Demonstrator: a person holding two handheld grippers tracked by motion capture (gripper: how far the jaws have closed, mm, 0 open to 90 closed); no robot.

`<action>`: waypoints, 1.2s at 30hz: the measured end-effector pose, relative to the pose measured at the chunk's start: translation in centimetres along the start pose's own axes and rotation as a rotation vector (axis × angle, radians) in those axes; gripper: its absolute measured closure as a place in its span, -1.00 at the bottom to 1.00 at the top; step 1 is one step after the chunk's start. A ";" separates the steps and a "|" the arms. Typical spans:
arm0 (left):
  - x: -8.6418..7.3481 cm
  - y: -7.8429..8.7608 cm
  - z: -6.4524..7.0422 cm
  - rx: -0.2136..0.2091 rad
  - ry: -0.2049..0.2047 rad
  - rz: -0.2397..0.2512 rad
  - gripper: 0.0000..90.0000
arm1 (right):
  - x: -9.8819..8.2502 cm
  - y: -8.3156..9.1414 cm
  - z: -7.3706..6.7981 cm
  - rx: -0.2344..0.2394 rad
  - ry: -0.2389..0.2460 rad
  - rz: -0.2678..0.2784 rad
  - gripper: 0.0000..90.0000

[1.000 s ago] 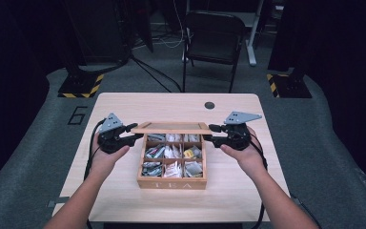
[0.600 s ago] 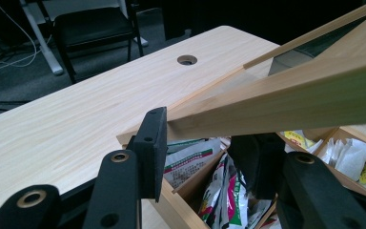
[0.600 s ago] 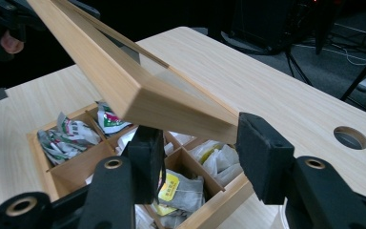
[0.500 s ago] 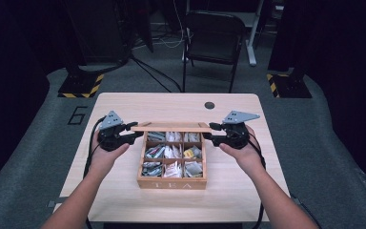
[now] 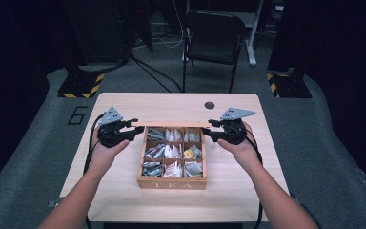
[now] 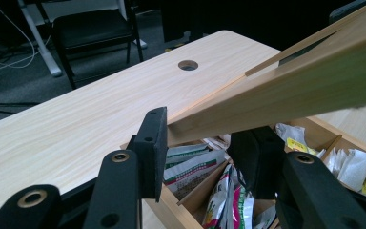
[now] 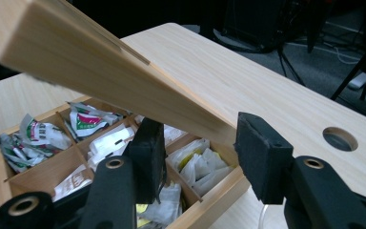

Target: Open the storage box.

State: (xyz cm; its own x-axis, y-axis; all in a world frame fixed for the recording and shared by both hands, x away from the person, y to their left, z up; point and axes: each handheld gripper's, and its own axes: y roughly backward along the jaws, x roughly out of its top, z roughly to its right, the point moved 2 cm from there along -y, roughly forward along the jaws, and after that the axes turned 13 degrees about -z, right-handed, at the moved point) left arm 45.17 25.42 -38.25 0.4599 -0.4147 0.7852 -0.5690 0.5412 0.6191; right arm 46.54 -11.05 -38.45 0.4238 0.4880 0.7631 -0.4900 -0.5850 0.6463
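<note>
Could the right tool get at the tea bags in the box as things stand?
Probably not right away: the right tool brackets the raised lid edge. The tea bags in the box lie uncovered.

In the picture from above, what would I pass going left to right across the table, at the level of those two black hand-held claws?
left gripper → wooden tea box, its raised lid spanning between the claws → right gripper

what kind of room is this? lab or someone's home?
Probably a lab or recording studio, not a home: black curtains around a lone wooden table, hazard-striped stand bases on grey carpet, loose cables by a folding chair.
</note>
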 end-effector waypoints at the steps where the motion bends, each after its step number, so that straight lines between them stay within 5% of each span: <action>1: 0.1 0.0 0.0 0.000 0.006 0.006 0.28 | 0.0 -0.1 0.0 -0.001 -0.005 0.002 0.17; 22: 1.4 -0.5 -1.1 0.000 0.003 0.018 0.28 | 1.3 -1.5 1.9 0.015 -0.032 -0.014 0.24; 36: 1.8 -2.7 -2.9 0.005 0.021 0.028 0.17 | 2.4 -1.8 2.9 0.019 -0.048 -0.009 0.27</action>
State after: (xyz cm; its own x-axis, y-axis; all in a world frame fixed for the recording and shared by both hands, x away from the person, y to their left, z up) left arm 49.49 25.33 -38.55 0.4576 -0.3842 0.8019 -0.5854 0.5487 0.5969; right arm 50.61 -10.69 -37.83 0.4648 0.4617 0.7555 -0.4717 -0.5929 0.6526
